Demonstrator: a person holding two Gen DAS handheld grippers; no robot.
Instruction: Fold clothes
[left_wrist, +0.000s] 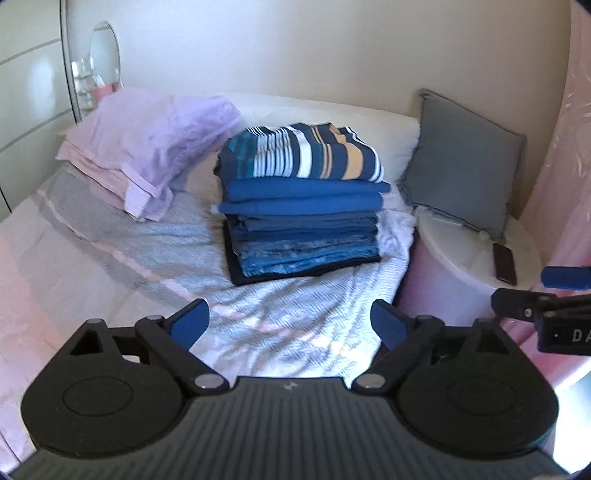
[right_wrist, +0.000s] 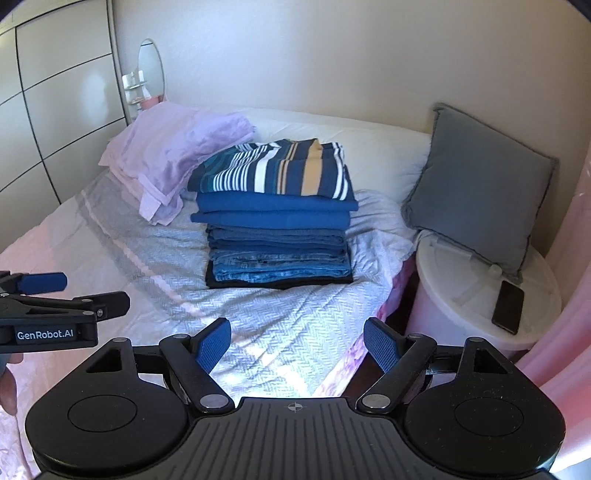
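A stack of folded clothes (left_wrist: 301, 206) sits on the bed, also in the right wrist view (right_wrist: 277, 218). A navy, white and tan striped garment (left_wrist: 306, 151) lies on top, over plain blue pieces, denim and a black piece at the bottom. My left gripper (left_wrist: 290, 325) is open and empty, held above the bedspread in front of the stack. My right gripper (right_wrist: 297, 345) is open and empty, likewise short of the stack. Each gripper shows at the edge of the other's view: the right one (left_wrist: 546, 295) and the left one (right_wrist: 74, 291).
The bed (right_wrist: 258, 332) has a grey-white woven spread. Lilac pillows (left_wrist: 147, 147) lie left of the stack, a grey cushion (right_wrist: 480, 181) to the right. A white round side table (right_wrist: 461, 288) holds a black phone (right_wrist: 508, 306). Wardrobe doors (right_wrist: 55, 110) stand at left.
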